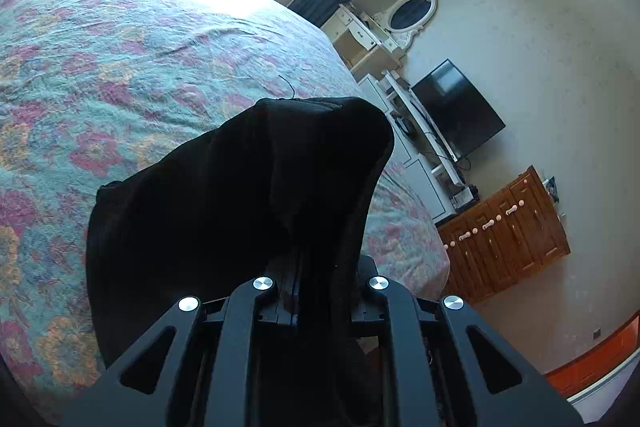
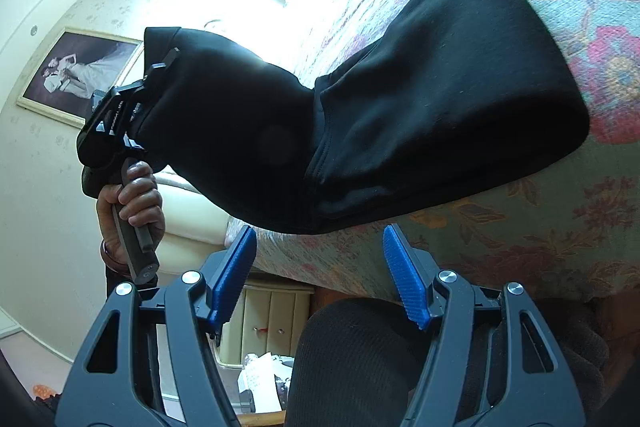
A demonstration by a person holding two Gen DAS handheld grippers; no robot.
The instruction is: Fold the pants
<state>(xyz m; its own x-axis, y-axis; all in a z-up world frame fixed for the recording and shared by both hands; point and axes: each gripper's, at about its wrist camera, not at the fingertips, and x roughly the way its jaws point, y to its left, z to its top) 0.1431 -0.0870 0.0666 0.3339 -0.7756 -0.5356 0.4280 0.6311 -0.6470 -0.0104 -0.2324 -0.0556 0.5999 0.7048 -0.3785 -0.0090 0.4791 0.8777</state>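
Observation:
Black pants [image 1: 240,195] lie partly on the floral bed cover, one end lifted off it. My left gripper [image 1: 294,291] is shut on the pants' cloth, which drapes over its fingers and hides the tips. In the right wrist view the pants [image 2: 440,99] stretch from the bed to the left gripper [image 2: 160,67], held in a hand at left. My right gripper [image 2: 320,267] is open and empty, blue pads [image 2: 236,275] apart, just below the pants' hanging edge.
The bed [image 1: 120,67] with the floral cover fills the left. Beyond its edge stand a white dresser with mirror [image 1: 384,31], a TV [image 1: 460,107] and a wooden cabinet [image 1: 508,235]. The person's dark-clothed leg [image 2: 360,355] is below my right gripper.

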